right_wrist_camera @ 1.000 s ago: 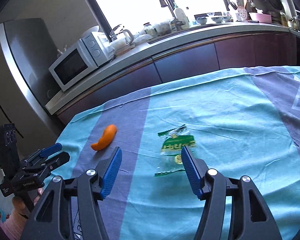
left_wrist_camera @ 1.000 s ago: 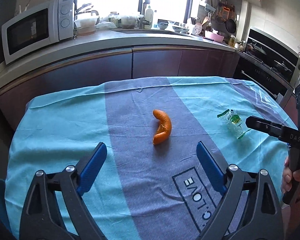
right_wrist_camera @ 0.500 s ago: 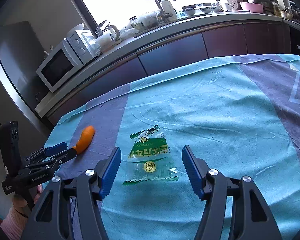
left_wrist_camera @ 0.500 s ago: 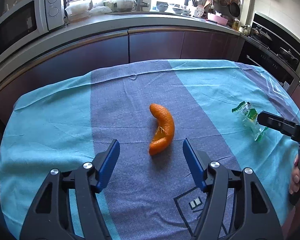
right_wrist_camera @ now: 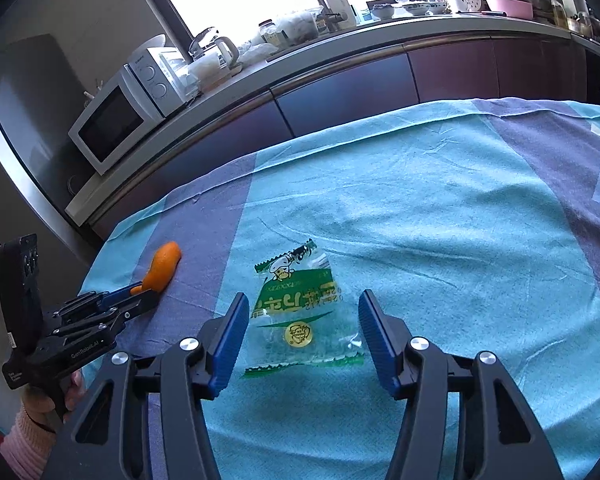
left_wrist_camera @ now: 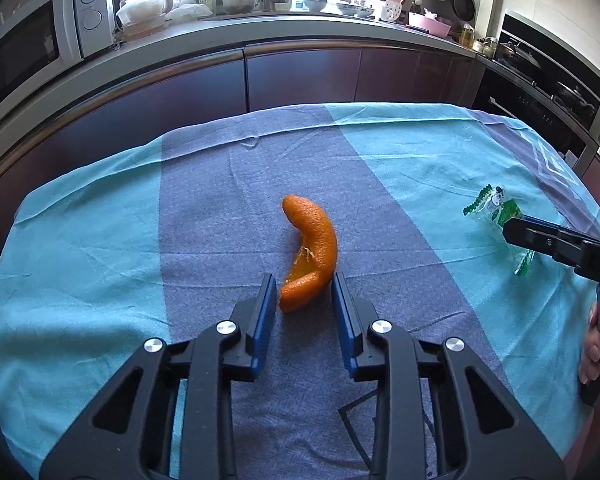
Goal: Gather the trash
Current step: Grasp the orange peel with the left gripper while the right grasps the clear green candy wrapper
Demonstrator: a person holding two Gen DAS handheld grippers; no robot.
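A curved orange peel [left_wrist_camera: 314,246] lies on the purple stripe of the tablecloth. My left gripper [left_wrist_camera: 305,294] has its blue pads either side of the peel's near end, narrowed but with small gaps showing. The peel also shows in the right wrist view [right_wrist_camera: 163,267] with the left gripper [right_wrist_camera: 140,296] at it. A green and clear snack wrapper [right_wrist_camera: 300,312] lies flat on the teal cloth. My right gripper [right_wrist_camera: 300,336] is open, its pads astride the wrapper's near half. In the left wrist view the wrapper [left_wrist_camera: 496,212] sits at the right under the right gripper [left_wrist_camera: 512,232].
The table is covered by a teal and purple cloth [left_wrist_camera: 100,248]. Behind it runs a kitchen counter [left_wrist_camera: 300,40] with a microwave [left_wrist_camera: 32,48], a kettle [right_wrist_camera: 216,52], and dishes. An oven [left_wrist_camera: 540,92] stands at the right.
Both grippers moved forward and down over their items. The left jaws narrowed around the peel's near end. The right jaws stayed wide over the wrapper.
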